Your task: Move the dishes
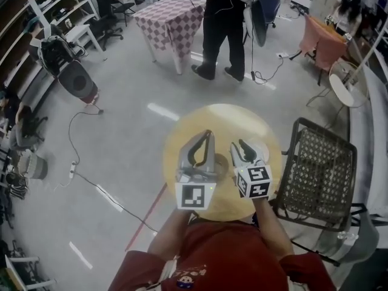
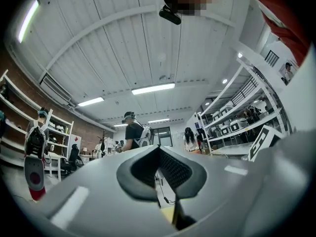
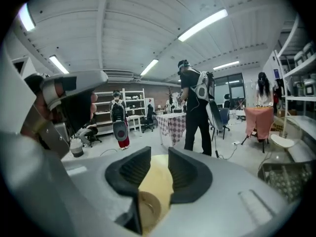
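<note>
Round table (image 1: 200, 120) below you: left gripper (image 1: 208, 133) shut, empty; right gripper (image 1: 238, 144) half open above a tan dish (image 3: 148, 207). Drop too fast and you'll probably shove it off the table.

A big open lab or workshop: white shelving (image 1: 60, 2) along the wall, an office chair (image 1: 110, 10), cables (image 1: 68, 139) trailing over the grey floor (image 1: 121, 77), and a person (image 1: 219, 17) wearing a backpack rig.

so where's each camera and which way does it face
head view: on the head, steeply down at the round yellow table; red sleeves, left gripper, right gripper.
left gripper view: on that gripper, tilted up at the white ceiling; its shut jaws.
right gripper view: on that gripper, across the room; its parted jaws frame the table.
shared: all show the person in black clothes.
</note>
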A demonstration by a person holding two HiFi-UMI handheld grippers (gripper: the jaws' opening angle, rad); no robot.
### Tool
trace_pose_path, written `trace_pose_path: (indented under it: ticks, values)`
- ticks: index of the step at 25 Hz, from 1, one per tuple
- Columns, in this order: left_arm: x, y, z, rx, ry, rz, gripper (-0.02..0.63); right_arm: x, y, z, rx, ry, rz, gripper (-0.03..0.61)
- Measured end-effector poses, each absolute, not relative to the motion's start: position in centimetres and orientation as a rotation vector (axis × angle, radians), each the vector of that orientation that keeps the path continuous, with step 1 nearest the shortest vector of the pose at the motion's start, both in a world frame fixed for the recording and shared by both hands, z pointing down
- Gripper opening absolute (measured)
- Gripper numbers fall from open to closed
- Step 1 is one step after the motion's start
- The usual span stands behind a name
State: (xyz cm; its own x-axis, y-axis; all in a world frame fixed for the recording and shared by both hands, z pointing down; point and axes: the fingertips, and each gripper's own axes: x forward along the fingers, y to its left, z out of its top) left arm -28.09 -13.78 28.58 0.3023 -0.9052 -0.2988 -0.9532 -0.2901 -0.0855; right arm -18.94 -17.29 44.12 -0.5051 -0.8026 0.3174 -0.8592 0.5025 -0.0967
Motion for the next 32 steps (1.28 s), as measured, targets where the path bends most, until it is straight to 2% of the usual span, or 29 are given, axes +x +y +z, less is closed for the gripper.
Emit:
trace_pose_path:
  ticks: [19, 29, 32]
  values:
    - [-28.2, -14.1, 28.6, -2.323, 1.691, 0.306, 0.008, -19.1, -16.4, 58.1, 1.235, -2.243, 0.709, 0.173]
    - [-28.3, -14.1, 28.8, -2.316, 1.712, 0.304, 0.008, -18.6, -15.0, 63.0, 1.177, -2.108, 0.864, 0.176]
    - [-28.2, -14.1, 28.8, -2.286, 1.66, 0.203, 0.008, -19.0, -14.2, 64.2, 1.126, -2.097, 0.968, 0.176]
